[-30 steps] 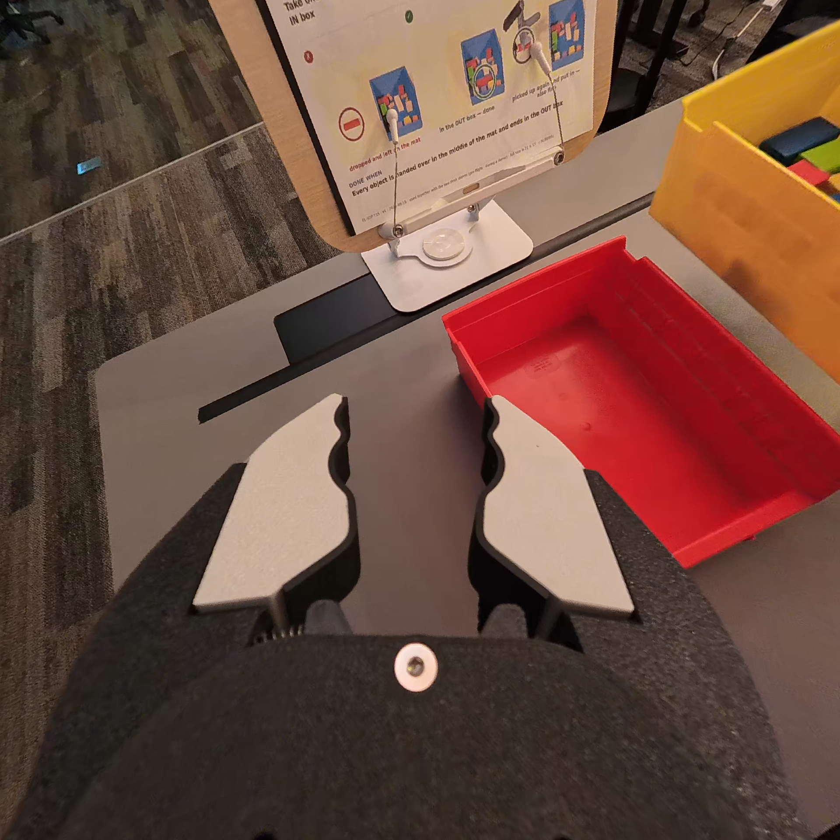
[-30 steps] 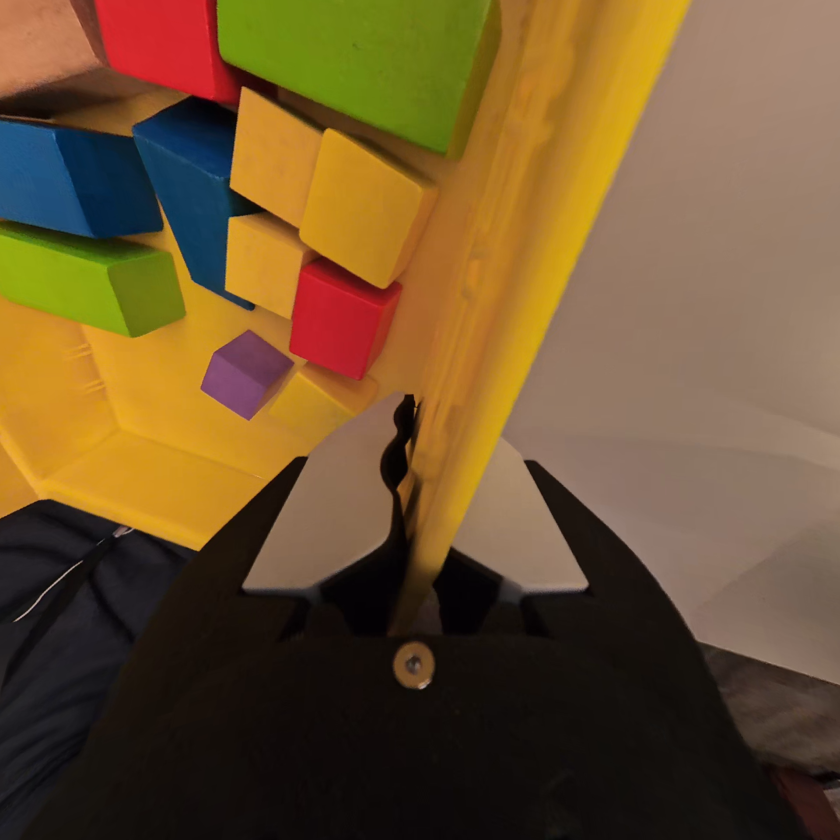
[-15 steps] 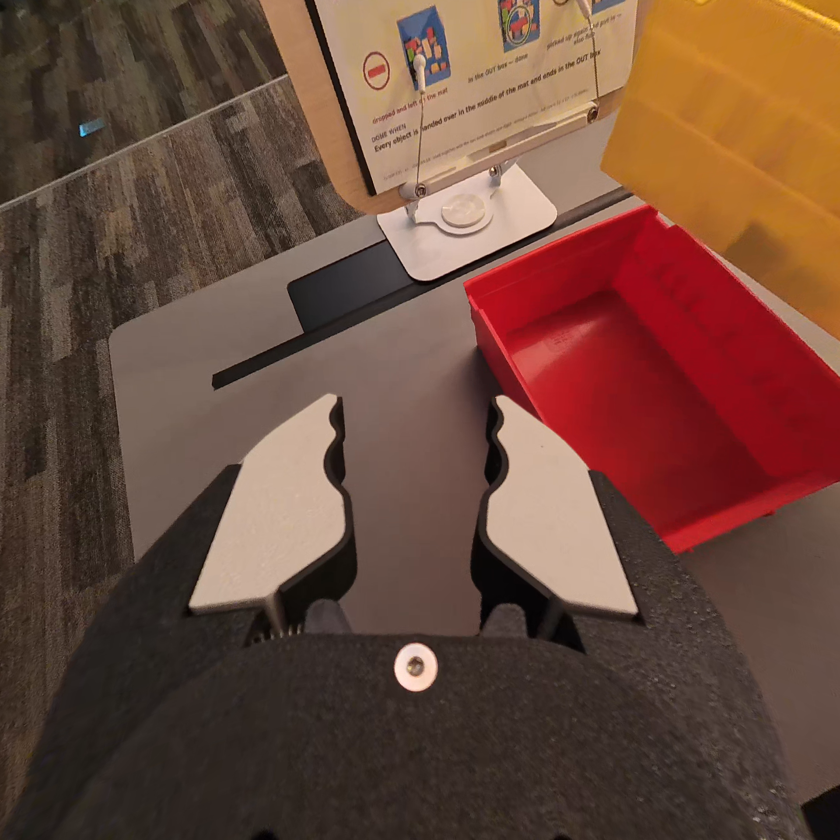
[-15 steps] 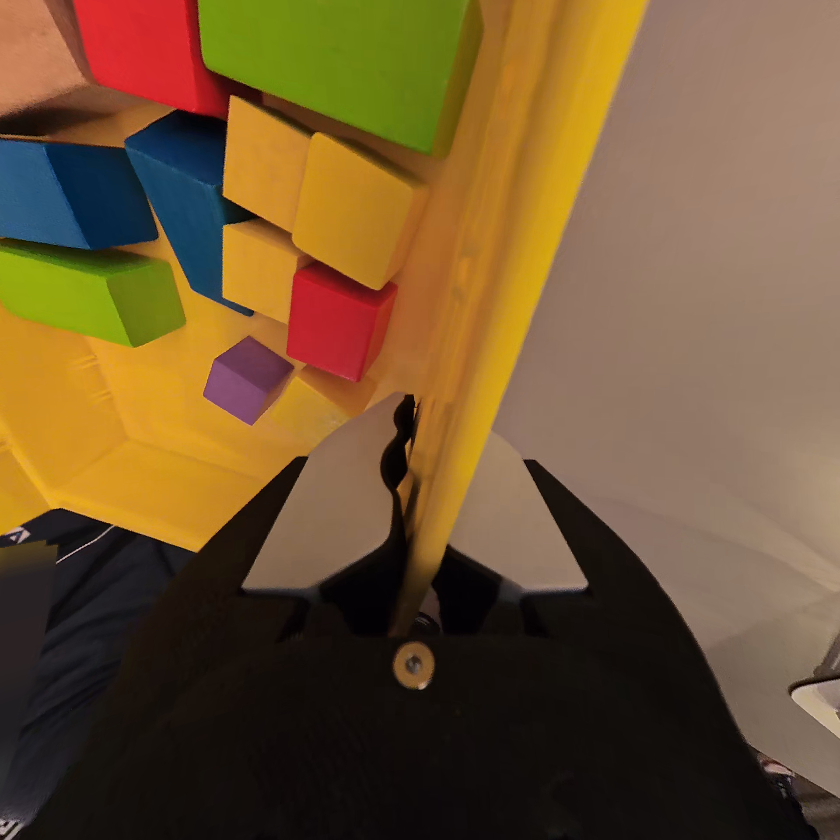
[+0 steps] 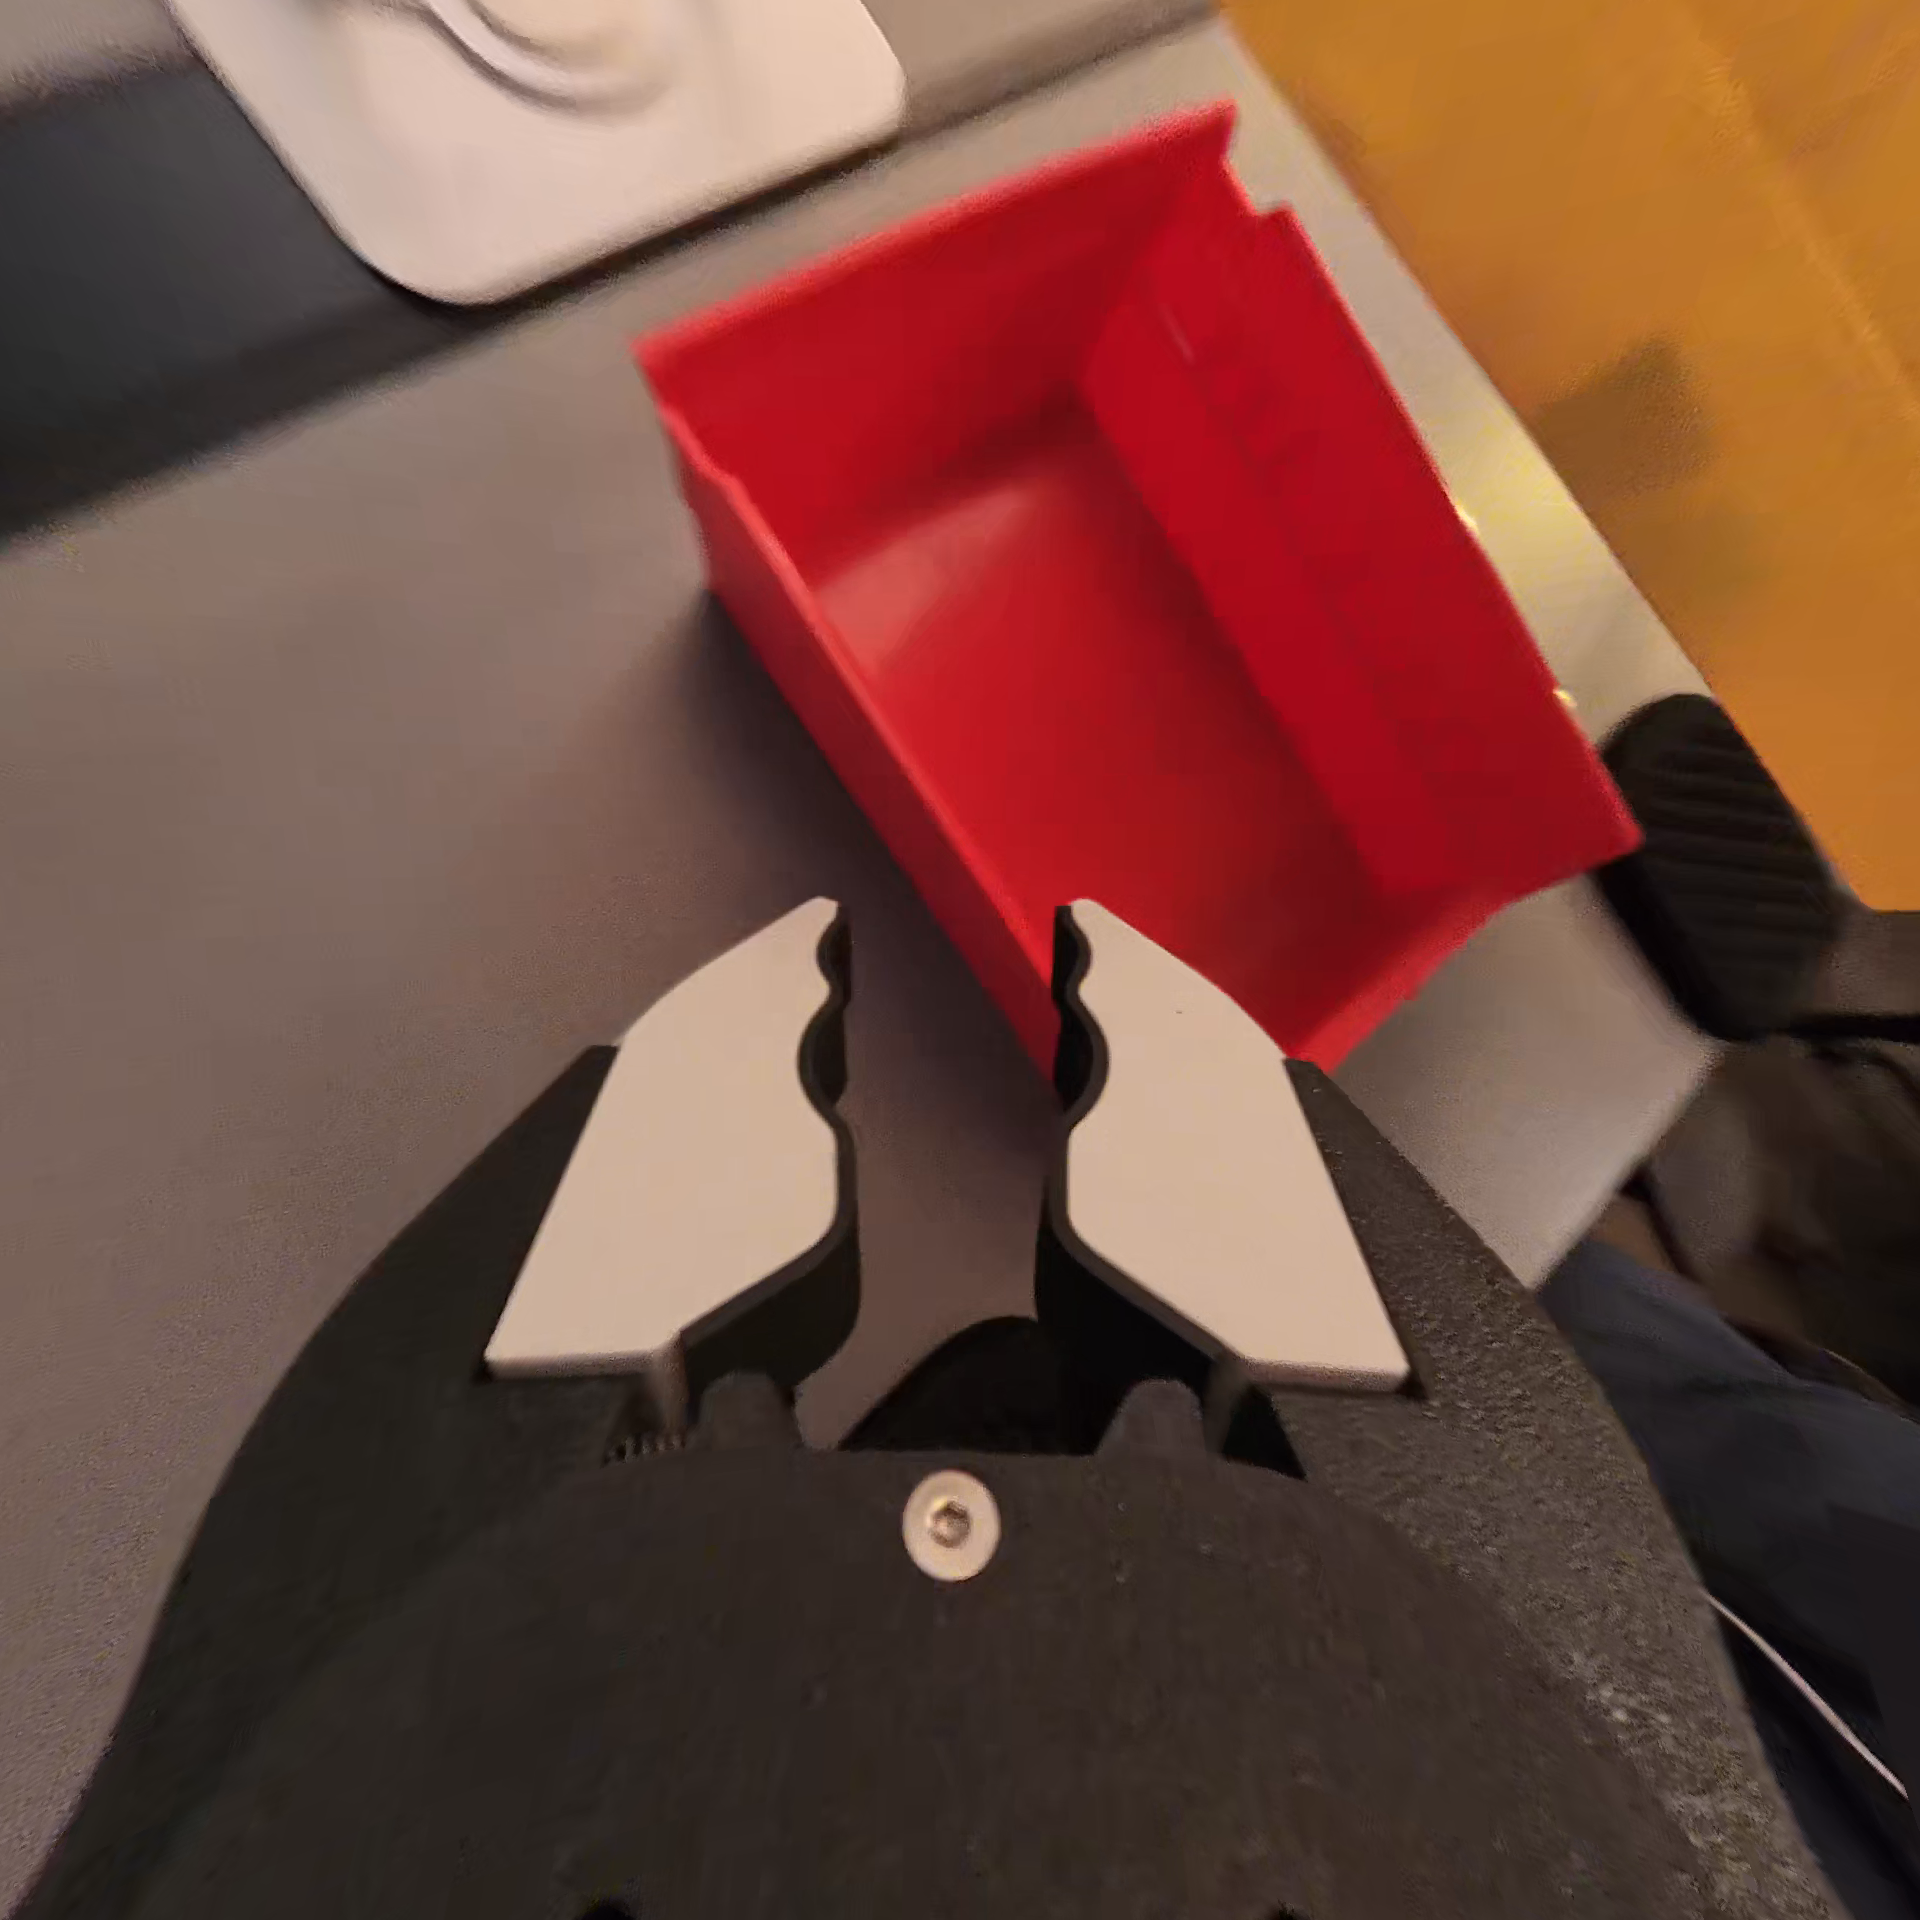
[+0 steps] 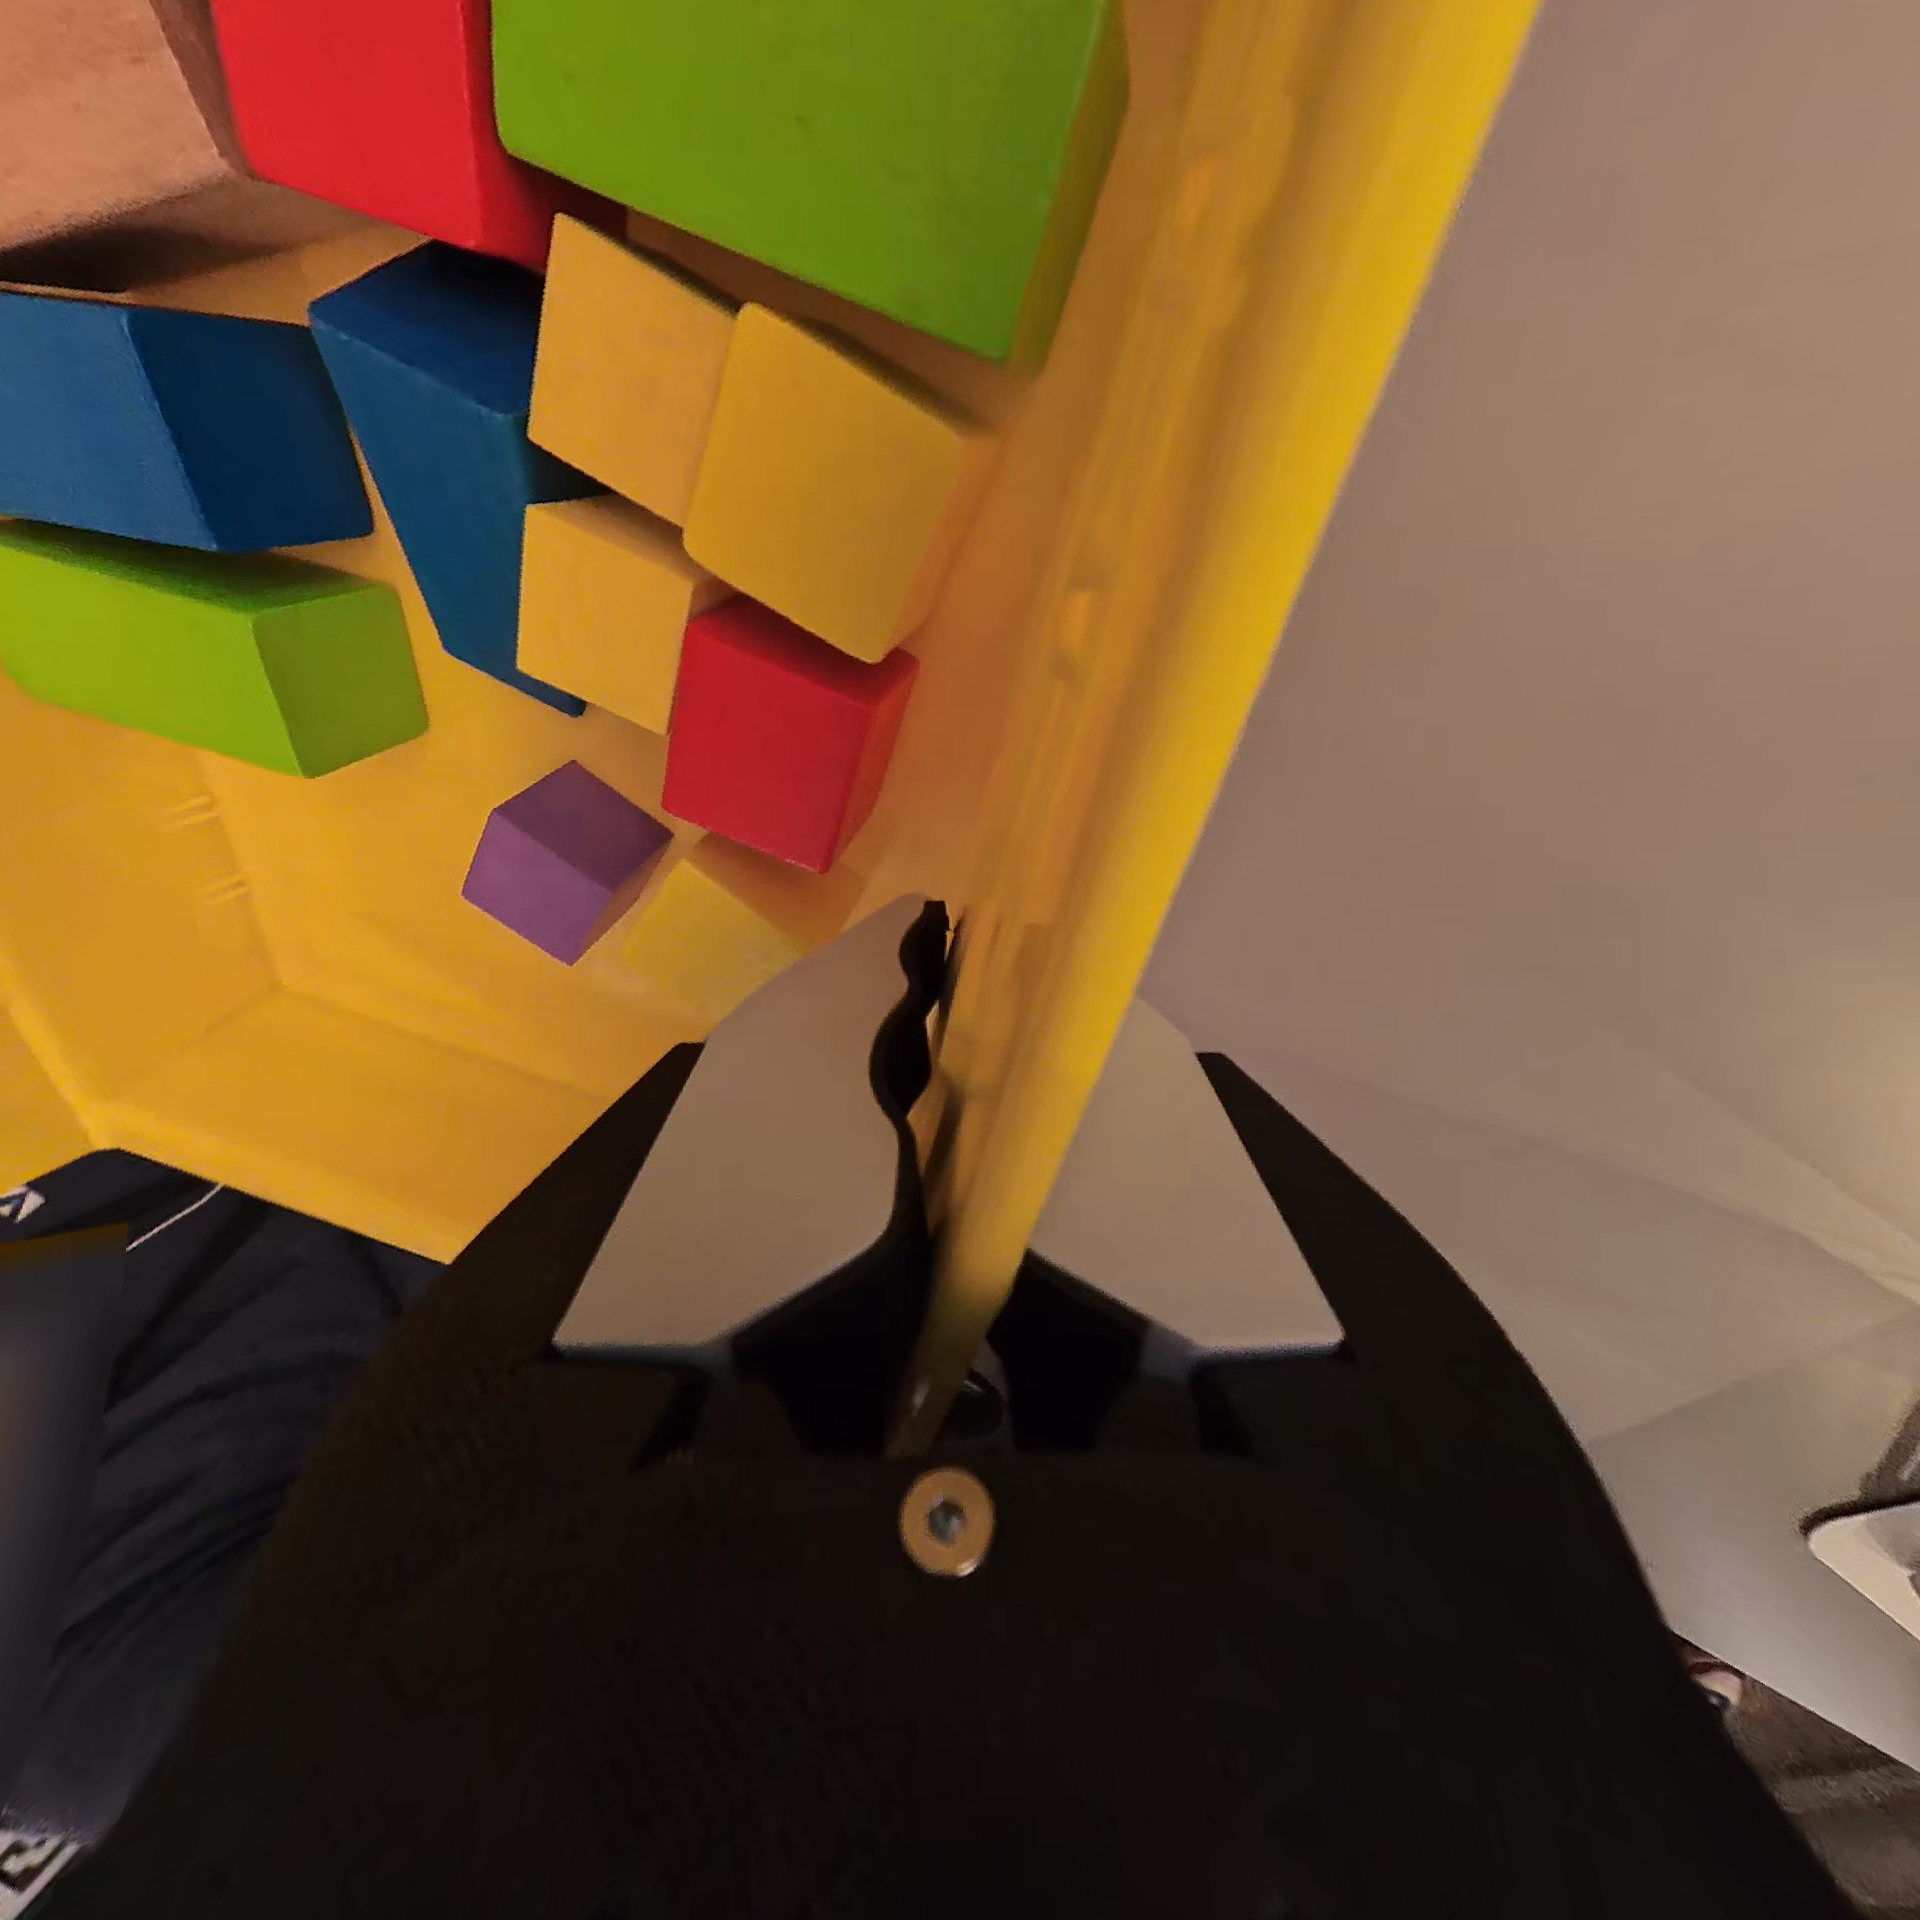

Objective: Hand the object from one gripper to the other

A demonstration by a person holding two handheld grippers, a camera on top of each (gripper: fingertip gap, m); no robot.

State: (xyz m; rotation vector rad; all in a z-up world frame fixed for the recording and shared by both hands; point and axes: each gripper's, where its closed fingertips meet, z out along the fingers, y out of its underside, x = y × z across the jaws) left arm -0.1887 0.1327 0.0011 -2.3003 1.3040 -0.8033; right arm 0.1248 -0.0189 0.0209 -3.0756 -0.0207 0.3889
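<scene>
Grey tabletop (image 5: 312,727) carries the red bin (image 5: 1091,644); just before it the left gripper (image 5: 948,935) hovers, jaws parted, empty. Right view: the right gripper (image 6: 997,997) clamps the yellow bin (image 6: 1195,582) wall, coloured blocks (image 6: 790,727) inside.

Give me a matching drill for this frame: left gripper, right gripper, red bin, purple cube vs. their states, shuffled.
Things:
1. left gripper
2. right gripper
3. red bin
4. purple cube

States:
A. lies inside the yellow bin among bigger blocks
B. open, nothing between its fingers
C. shut on the yellow bin's wall
D. sits on the grey table, nothing in it

Pairs: 1-B, 2-C, 3-D, 4-A
</scene>
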